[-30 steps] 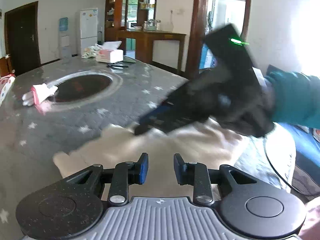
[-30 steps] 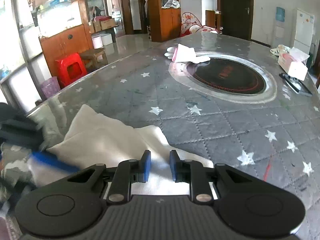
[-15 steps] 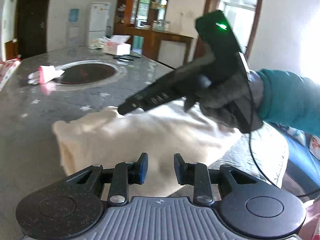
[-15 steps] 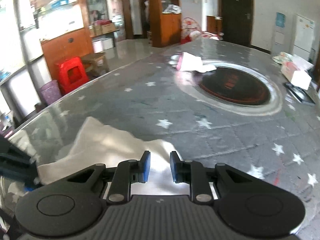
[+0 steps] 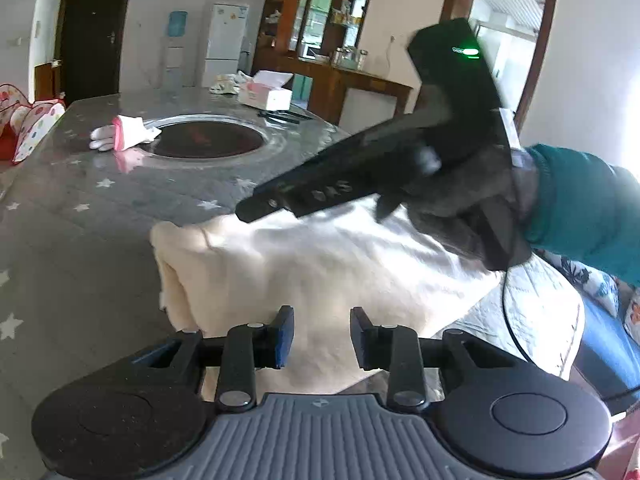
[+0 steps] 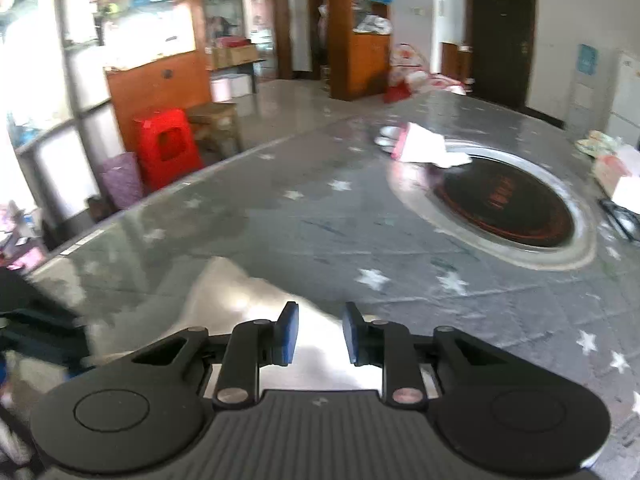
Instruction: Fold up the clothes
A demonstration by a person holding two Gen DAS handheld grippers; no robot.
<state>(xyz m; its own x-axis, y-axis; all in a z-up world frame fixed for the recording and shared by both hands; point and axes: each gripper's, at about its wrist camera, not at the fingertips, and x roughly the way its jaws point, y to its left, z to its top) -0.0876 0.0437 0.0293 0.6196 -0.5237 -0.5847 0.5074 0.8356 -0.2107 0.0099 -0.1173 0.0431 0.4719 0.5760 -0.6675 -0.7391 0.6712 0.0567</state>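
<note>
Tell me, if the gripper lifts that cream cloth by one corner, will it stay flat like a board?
Probably not. The cream cloth lies in soft rolled folds, so it would likely droop. It looks thick and fuzzy, so it probably won't slide easily on the quilted table cover.

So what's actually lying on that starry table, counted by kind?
Cream garment: 1
White-and-pink glove: 1
Tissue box: 1
Crumpled cloth behind the box: 1
Dark flat item beside the box, too small to identify: 1
Total: 5
</note>
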